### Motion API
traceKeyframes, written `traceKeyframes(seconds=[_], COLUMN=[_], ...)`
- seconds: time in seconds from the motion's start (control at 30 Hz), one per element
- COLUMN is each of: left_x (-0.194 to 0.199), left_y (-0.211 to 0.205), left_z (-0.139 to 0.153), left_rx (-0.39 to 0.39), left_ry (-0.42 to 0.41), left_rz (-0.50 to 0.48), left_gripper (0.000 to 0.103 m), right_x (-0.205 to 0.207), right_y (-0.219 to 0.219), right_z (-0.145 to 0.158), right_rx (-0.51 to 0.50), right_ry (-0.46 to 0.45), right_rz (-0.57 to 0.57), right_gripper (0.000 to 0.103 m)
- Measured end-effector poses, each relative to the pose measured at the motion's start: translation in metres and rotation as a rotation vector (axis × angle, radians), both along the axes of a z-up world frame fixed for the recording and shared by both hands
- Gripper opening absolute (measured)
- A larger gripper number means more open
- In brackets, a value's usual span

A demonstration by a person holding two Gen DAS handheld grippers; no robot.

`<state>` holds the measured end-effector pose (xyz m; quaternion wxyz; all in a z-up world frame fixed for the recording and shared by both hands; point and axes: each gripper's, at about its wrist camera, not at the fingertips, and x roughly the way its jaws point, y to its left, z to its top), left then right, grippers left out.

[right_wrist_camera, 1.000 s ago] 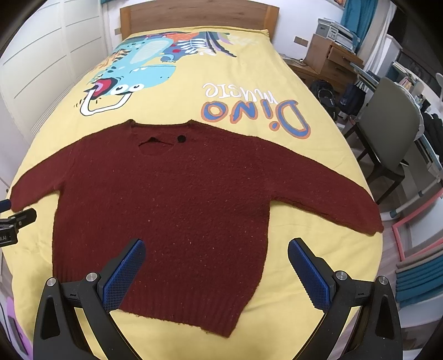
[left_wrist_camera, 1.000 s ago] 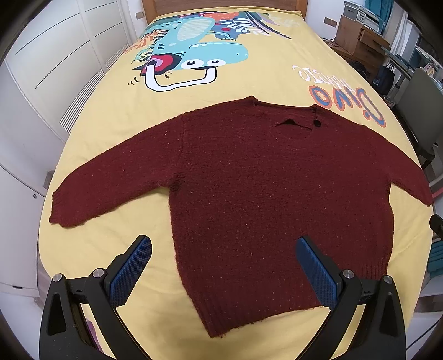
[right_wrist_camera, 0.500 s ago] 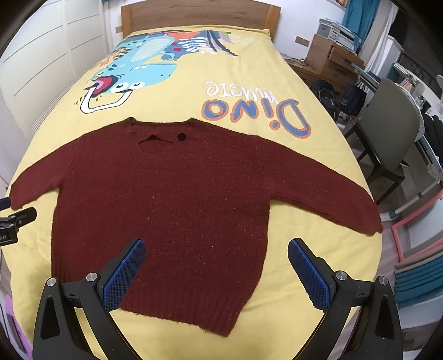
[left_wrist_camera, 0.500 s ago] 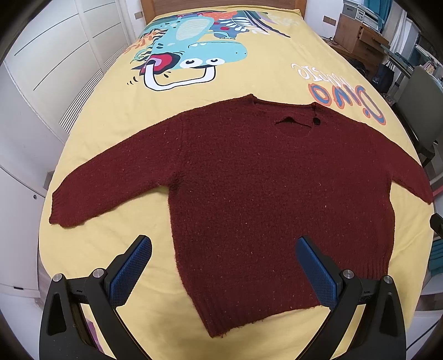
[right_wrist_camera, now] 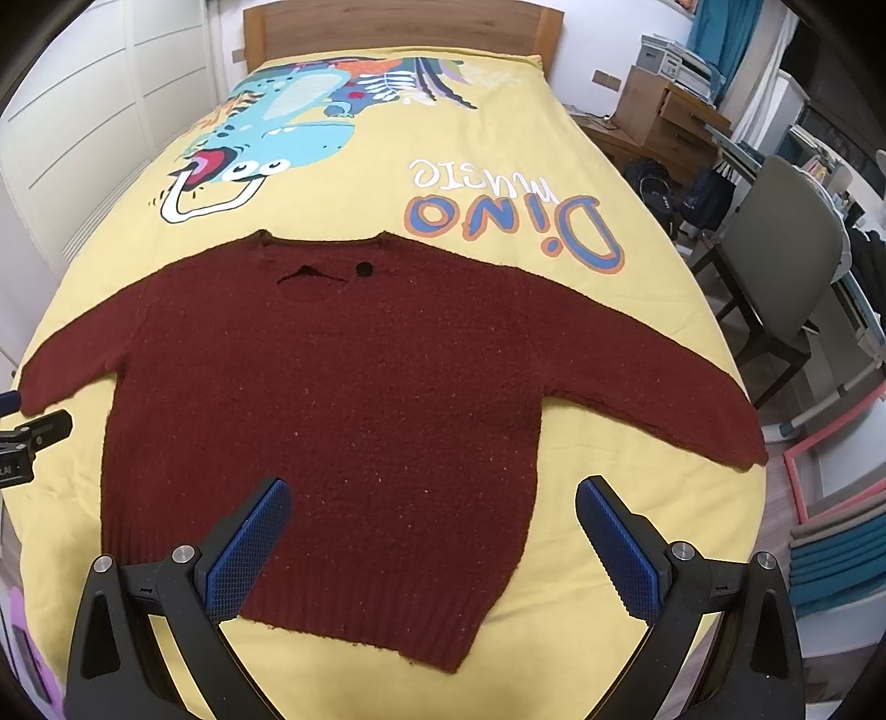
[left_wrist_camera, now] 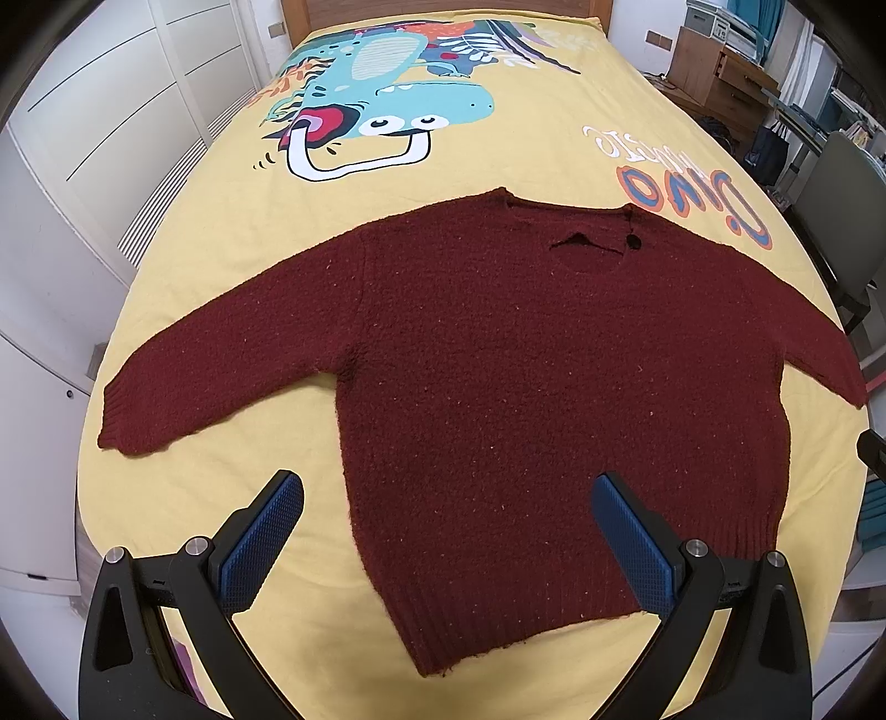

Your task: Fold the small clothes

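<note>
A dark red knitted sweater [left_wrist_camera: 526, 376] lies spread flat on the yellow bedspread [left_wrist_camera: 221, 277], its front up, both sleeves stretched out to the sides and its ribbed hem nearest the cameras. A small black button [right_wrist_camera: 364, 269] sits beside the neckline, at the far edge of the sweater. Just beyond the neckline the bedspread carries a blue dinosaur print [right_wrist_camera: 277, 144] and the lettering "Dino music" [right_wrist_camera: 515, 216]. The left gripper [left_wrist_camera: 446, 531] hangs above the hem with its blue-padded fingers spread wide and nothing between them, one finger over bare bedspread left of the sweater and the other over the knit. The right gripper [right_wrist_camera: 432, 531] is likewise wide apart and empty, above the hem. Past the sweater's right sleeve, off the bed, stand a grey chair [right_wrist_camera: 786, 277] and a wooden desk [right_wrist_camera: 664, 122]; beyond the far end of the bedspread is a wooden headboard [right_wrist_camera: 398, 25].
</note>
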<state>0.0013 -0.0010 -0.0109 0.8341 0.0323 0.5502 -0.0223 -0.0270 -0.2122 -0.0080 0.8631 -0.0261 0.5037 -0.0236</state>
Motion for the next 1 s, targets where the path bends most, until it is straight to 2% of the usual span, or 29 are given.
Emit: traceKeyframes(seconds=[0.33,0.5,0.63,0.83,1.0], left_x=[0.009,0.022,0.037,0.059,0.072], left_y=[-0.001,-0.001,0.001,0.001,0.002], left_z=[-0.003,-0.009,-0.019,-0.036,-0.047], left_rx=[0.003,0.017,0.009,0.037,0.025], left_ry=[-0.010,-0.018,-0.003,0.039,0.043], left_rz=[-0.029,-0.050,-0.047,-0.036,-0.039], left_gripper=[0.102,0.102,0.102,0.102,0.102], right_x=[0.013,0.027,0.038,0.053,0.063], right_y=[-0.025,-0.074,-0.131,-0.218,-0.278], right_z=[-0.016,-0.023,-0.034,-0.066,-0.103], right_rx=[0.036,0.074,0.118,0.211,0.221], right_ry=[0.001,-0.019,-0.043,-0.049,-0.023], right_rz=[-0.043,-0.141,-0.243,-0.419,-0.549], right_gripper=[0.102,0.102,0.102,0.102,0.102])
